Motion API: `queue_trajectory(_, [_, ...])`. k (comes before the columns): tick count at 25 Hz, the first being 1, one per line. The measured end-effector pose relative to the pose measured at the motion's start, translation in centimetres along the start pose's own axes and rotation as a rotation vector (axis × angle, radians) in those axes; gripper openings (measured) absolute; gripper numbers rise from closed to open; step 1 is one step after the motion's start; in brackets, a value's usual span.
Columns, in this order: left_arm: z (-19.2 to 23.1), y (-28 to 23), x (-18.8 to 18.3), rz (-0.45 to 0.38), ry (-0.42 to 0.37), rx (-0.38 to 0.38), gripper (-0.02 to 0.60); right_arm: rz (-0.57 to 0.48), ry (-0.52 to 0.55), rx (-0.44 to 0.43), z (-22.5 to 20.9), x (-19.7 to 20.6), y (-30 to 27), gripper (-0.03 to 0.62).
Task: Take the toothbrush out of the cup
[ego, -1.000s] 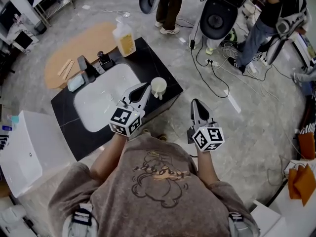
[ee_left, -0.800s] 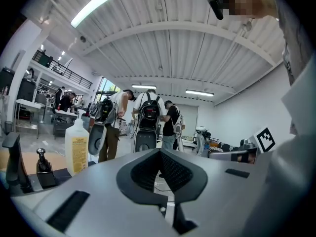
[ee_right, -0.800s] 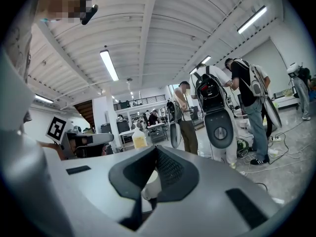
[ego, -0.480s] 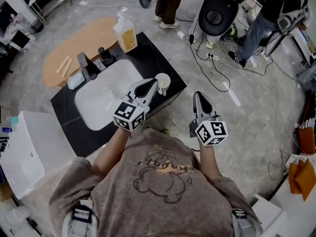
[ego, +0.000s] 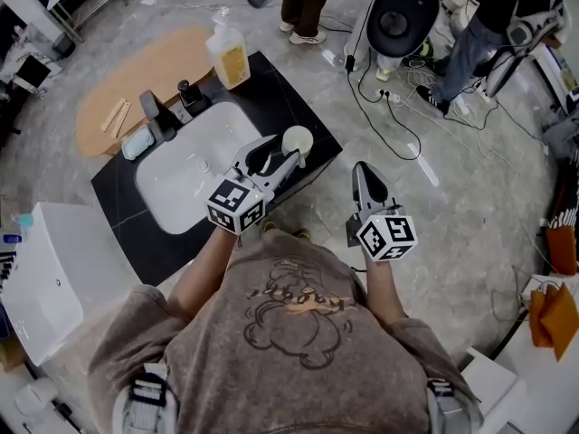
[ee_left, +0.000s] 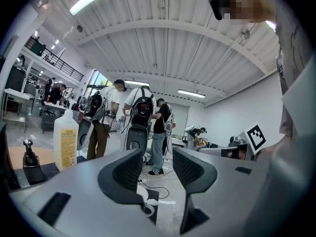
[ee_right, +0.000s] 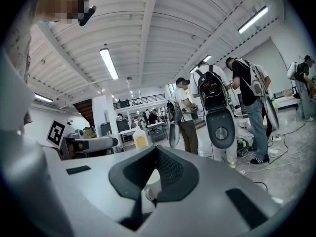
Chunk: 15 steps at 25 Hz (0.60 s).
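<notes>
A cream cup (ego: 298, 140) with a handle stands at the near right corner of the black counter (ego: 280, 98). I cannot make out a toothbrush in any view. My left gripper (ego: 282, 153) is just short of the cup, its jaws opening, with only air between the pads. In the left gripper view the gripper (ee_left: 158, 168) points level, and the cup (ee_left: 146, 202) shows low in the gap. My right gripper (ego: 361, 170) is shut and empty, off the counter's right edge over the floor. In the right gripper view the gripper (ee_right: 157, 156) has the cup (ee_right: 151, 185) showing behind its jaws.
A white sink (ego: 185, 183) fills the counter's middle, with a faucet (ego: 159, 116) and a black pump (ego: 188, 95) behind it. A soap bottle (ego: 228, 57) stands at the far corner. People (ego: 303, 3) and cables (ego: 389, 116) occupy the floor beyond.
The left gripper's jaws were together and now stand apart, their tips a little nearer the cup. The right gripper has stayed where it was, shut.
</notes>
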<state>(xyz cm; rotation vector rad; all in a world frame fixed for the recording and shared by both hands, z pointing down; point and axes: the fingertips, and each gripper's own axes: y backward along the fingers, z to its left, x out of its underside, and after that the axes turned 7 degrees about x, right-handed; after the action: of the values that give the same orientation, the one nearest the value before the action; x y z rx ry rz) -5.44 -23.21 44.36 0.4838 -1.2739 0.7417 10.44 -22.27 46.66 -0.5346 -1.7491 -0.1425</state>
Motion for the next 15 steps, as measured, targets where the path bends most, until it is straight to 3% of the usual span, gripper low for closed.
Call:
queue_trajectory(6, [-0.8,-0.5,1.2,0.032,0.000,0.047,0.309,0.006,-0.006,0.004,0.0,0.3,0.3,0.003])
queue_trajectory(10, [-1.0,-1.2,2.5,0.062,0.004,0.076,0.344,0.007,-0.008,0.008,-0.1,0.4,0.5,0.003])
queue_trajectory(15, [-0.2,-2.1,4.5,0.111,-0.007,0.064,0.345,0.007,-0.008,0.016,-0.5,0.4,0.5,0.003])
